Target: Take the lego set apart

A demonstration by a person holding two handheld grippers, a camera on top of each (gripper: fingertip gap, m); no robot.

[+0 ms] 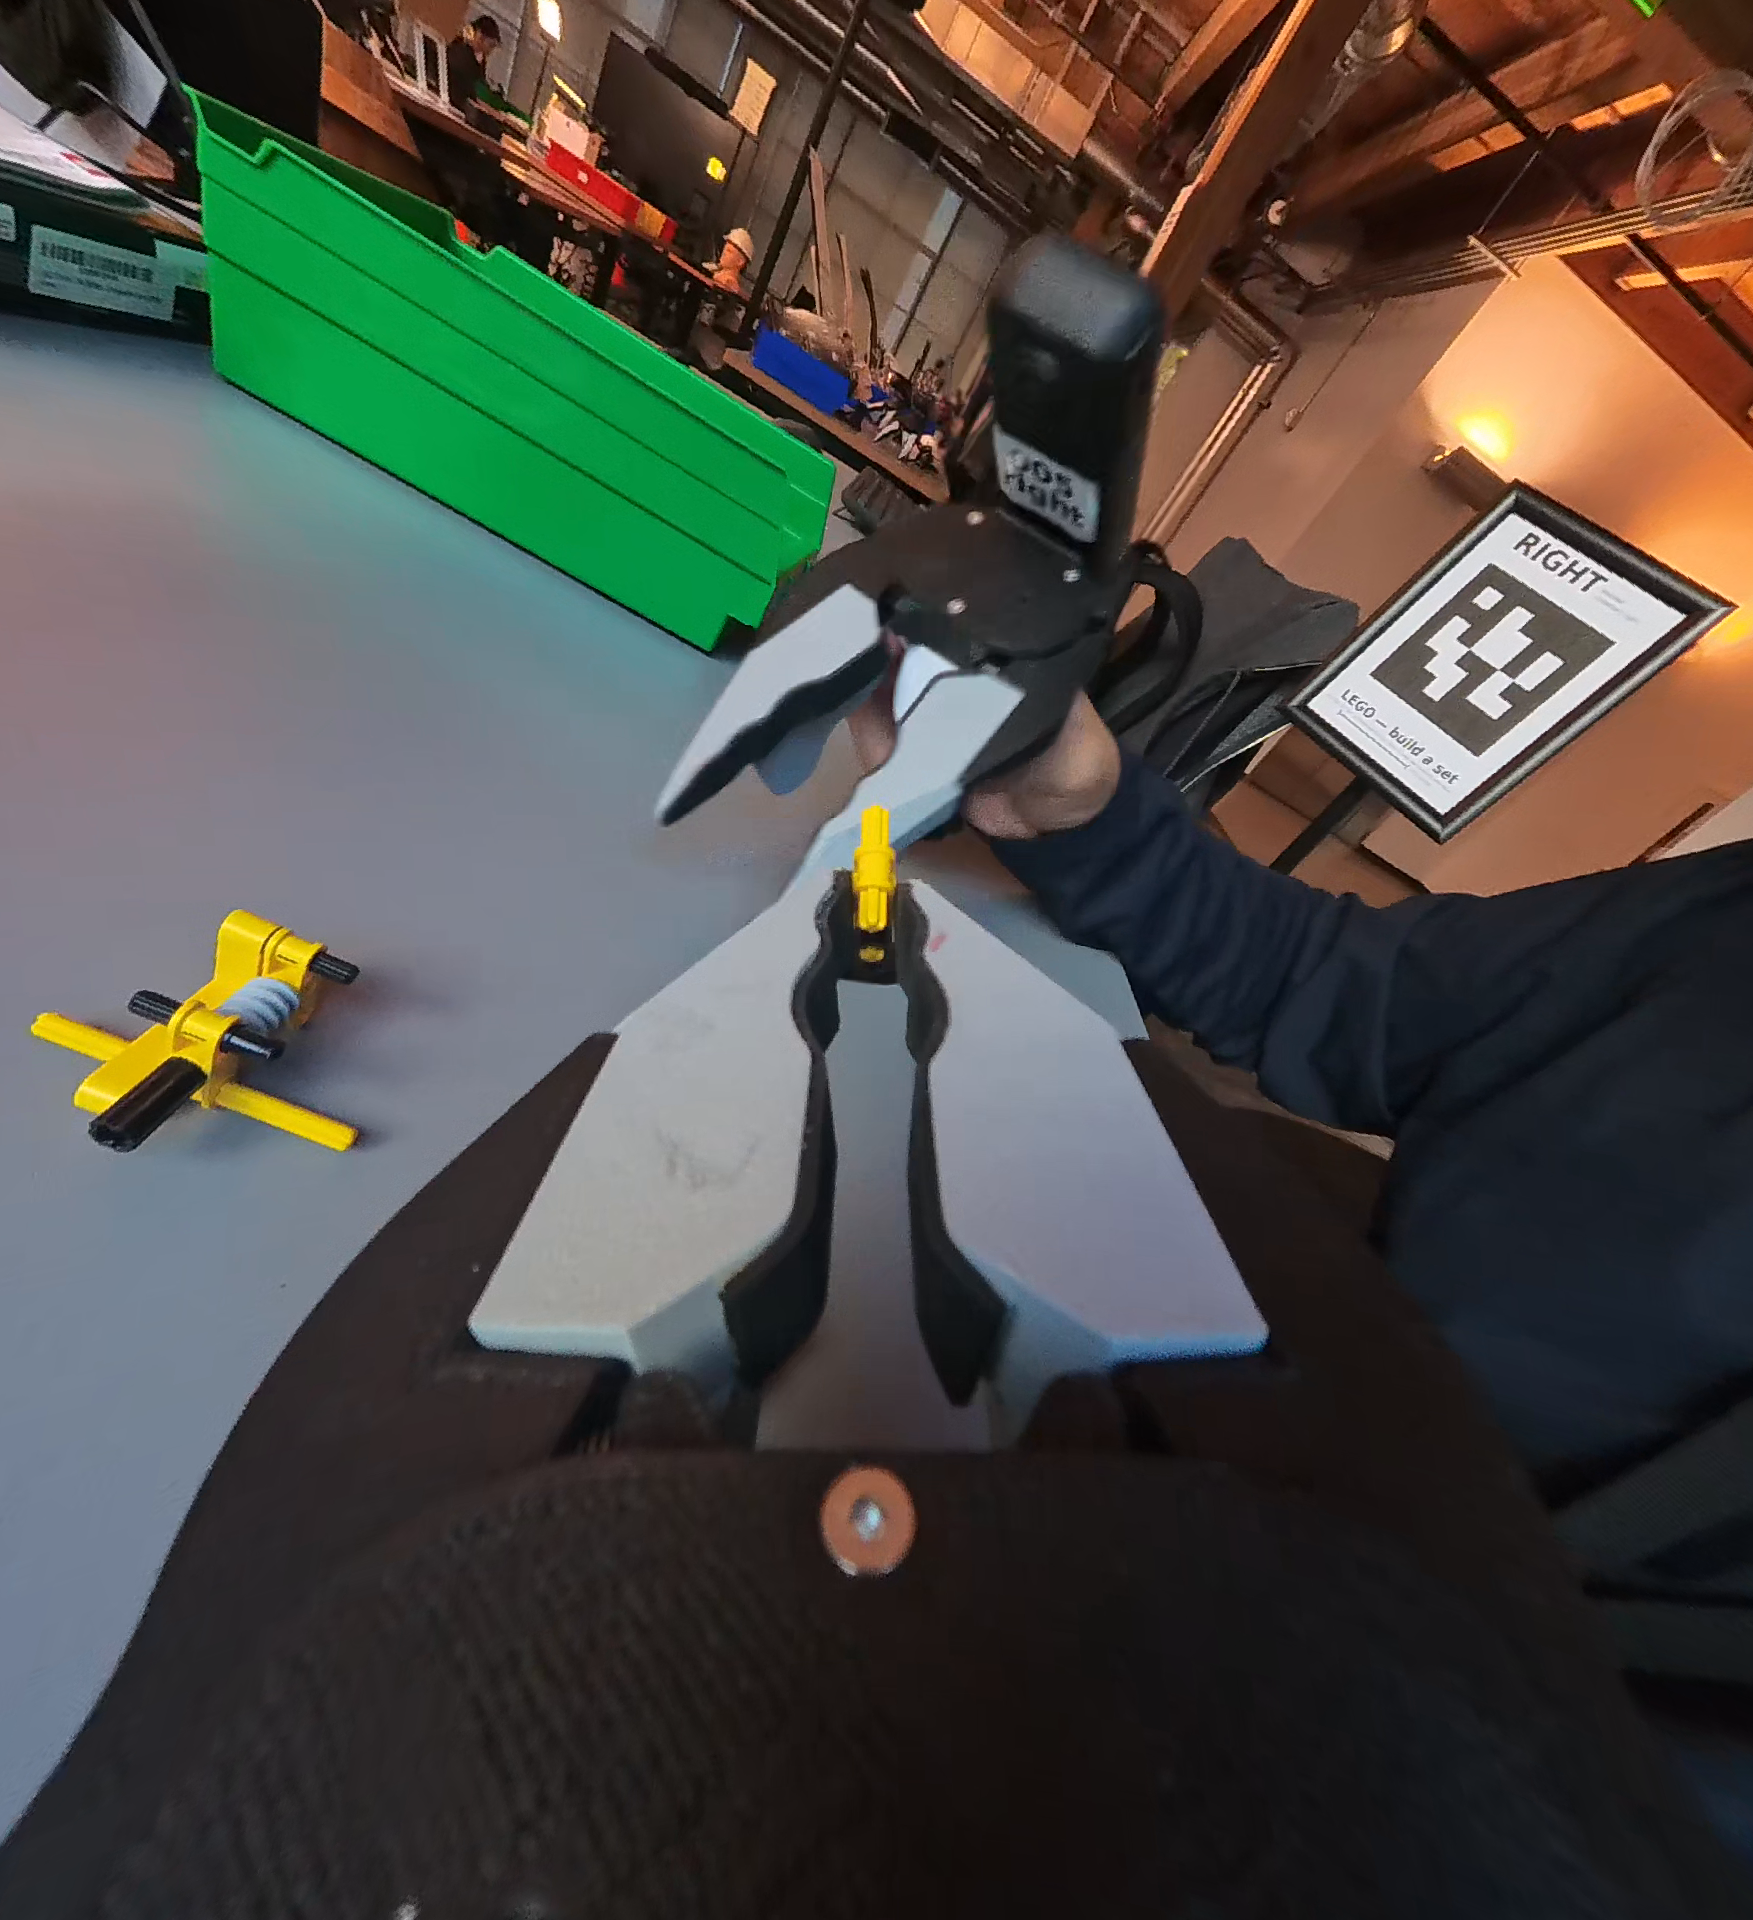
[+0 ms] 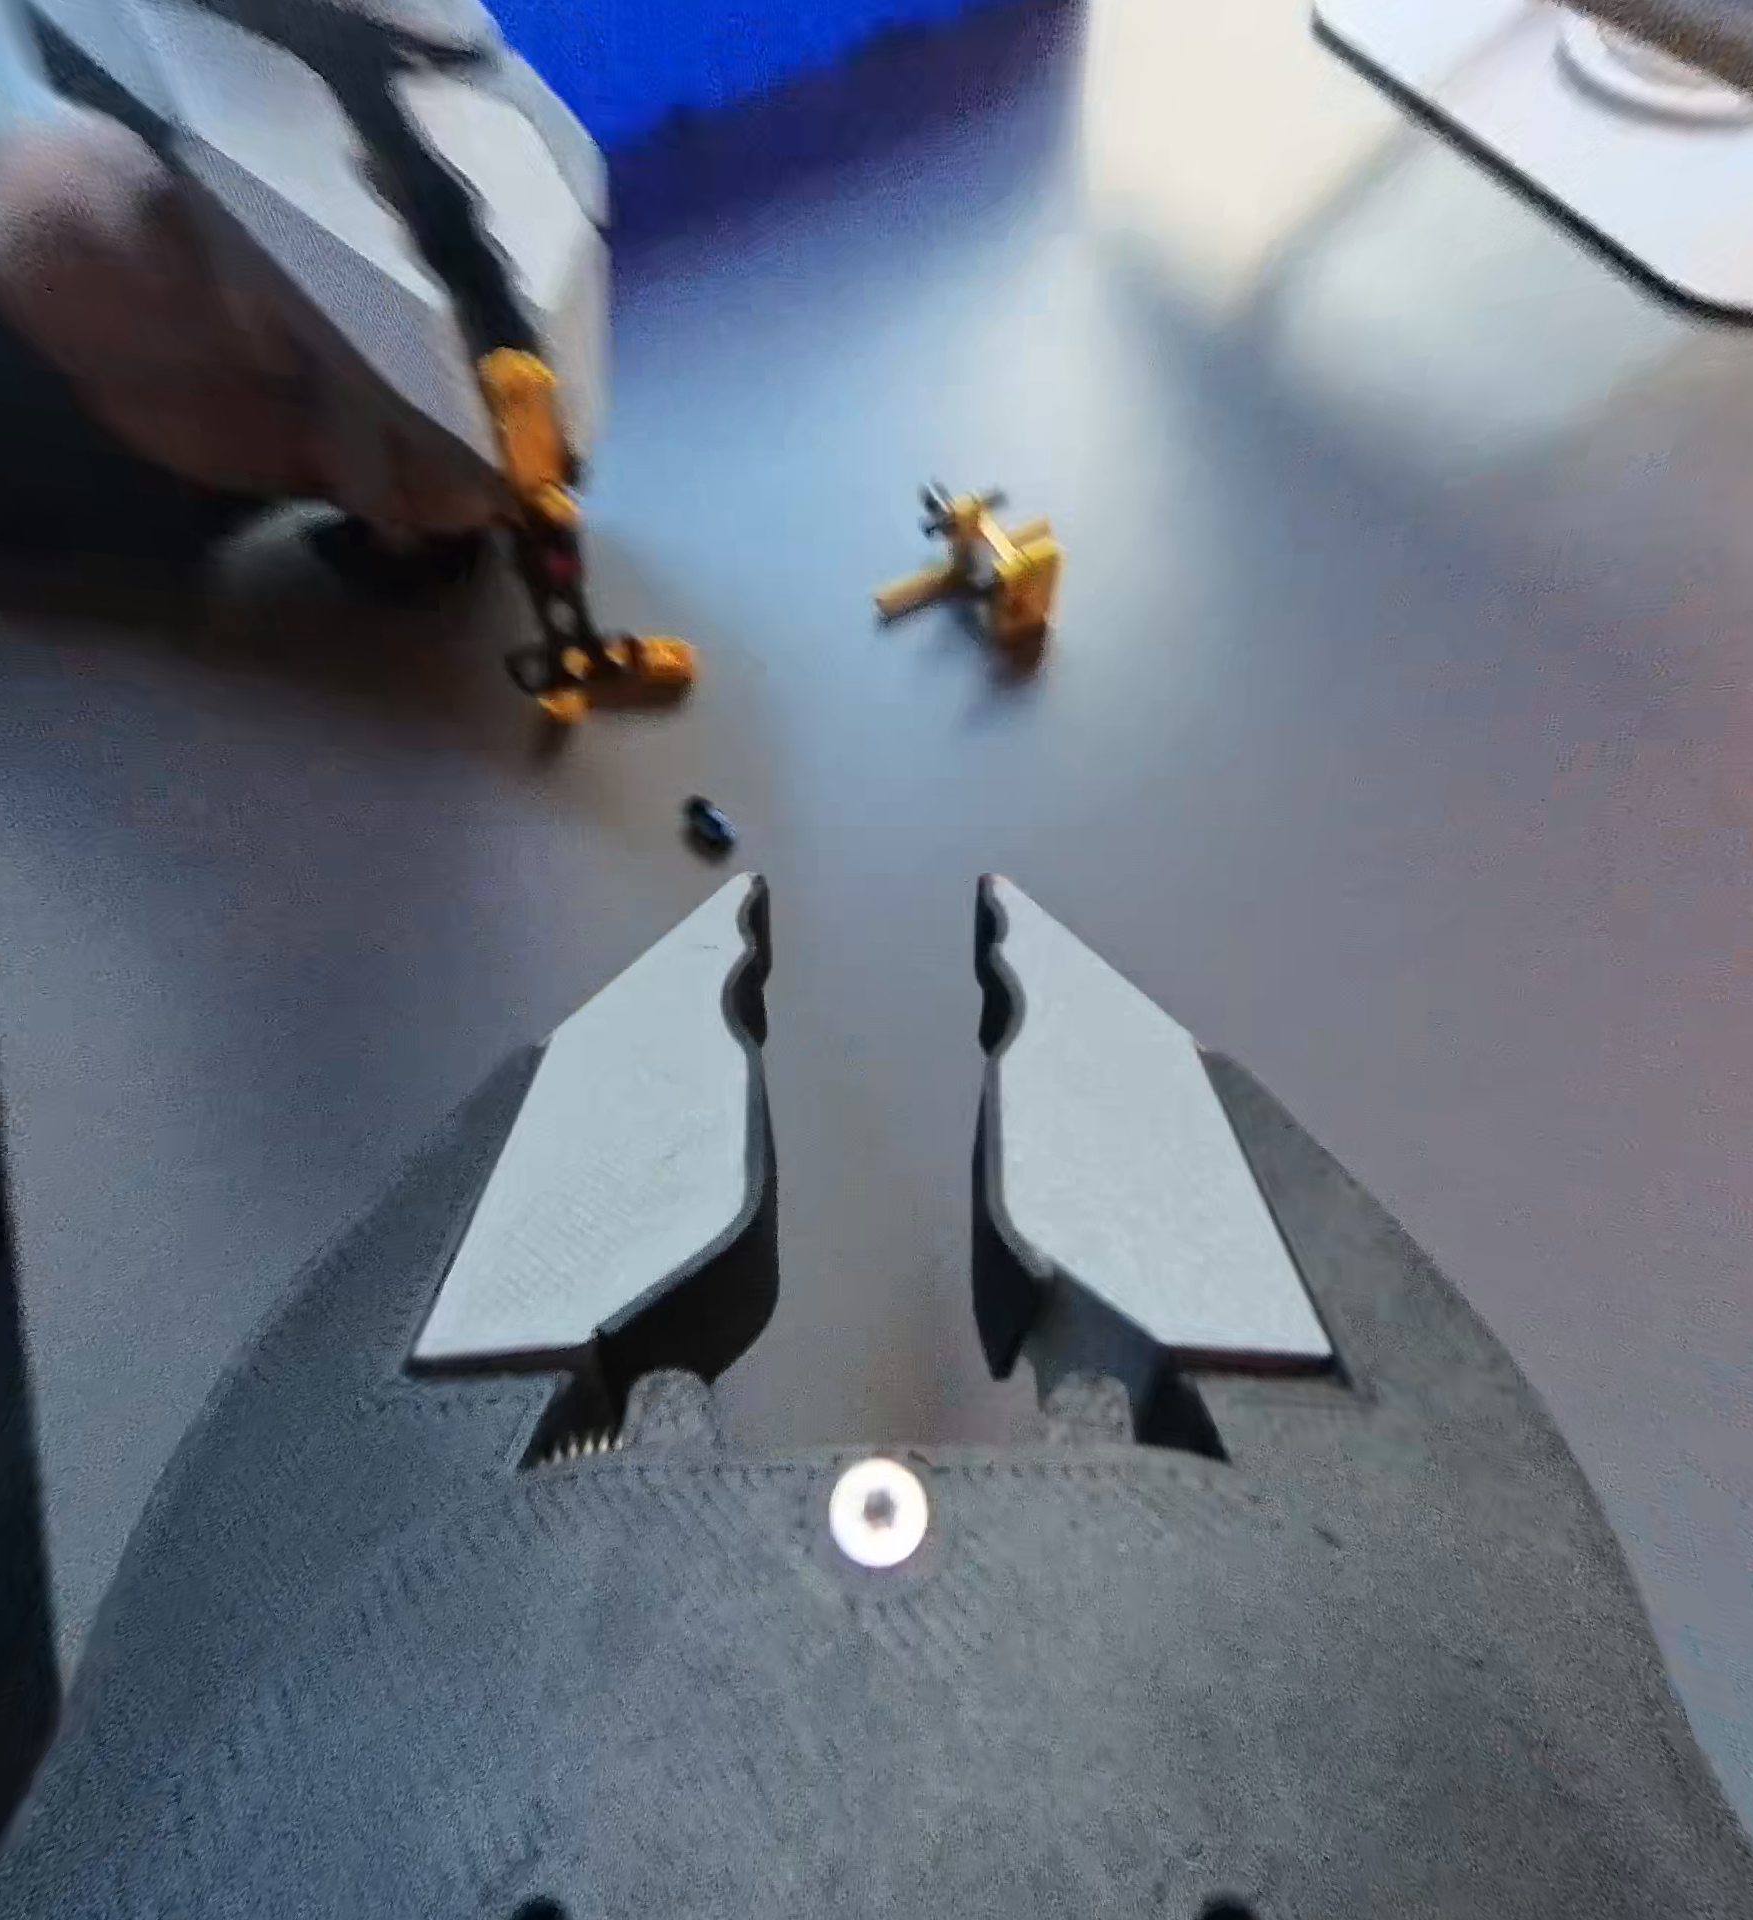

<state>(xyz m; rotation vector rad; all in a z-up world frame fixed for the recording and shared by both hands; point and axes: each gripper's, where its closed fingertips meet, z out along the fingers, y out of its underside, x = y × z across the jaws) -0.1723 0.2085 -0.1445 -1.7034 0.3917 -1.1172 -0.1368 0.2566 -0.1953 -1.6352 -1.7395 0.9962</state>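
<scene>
1. The left gripper (image 1: 867,914) has its grey fingers (image 1: 706,1122) clamped together on a small yellow plastic peg piece (image 1: 870,868), held above the smooth grey desk (image 1: 228,675).
2. The right gripper (image 2: 872,914) hangs over the desk with its fingers apart and nothing between them; in the left wrist view it sits just beyond the left gripper's tips, gripped by a dark-sleeved hand (image 1: 1038,779).
3. A yellow-and-black lego assembly with a grey worm gear (image 1: 202,1039) lies on the desk, well apart to the left.
4. A small black pin (image 2: 709,823) lies near the right fingertips; the blurred right wrist view also shows a black-and-yellow beam part (image 2: 581,644).
5. A stack of green plastic bins (image 1: 498,384) stands at the desk's far edge.
</scene>
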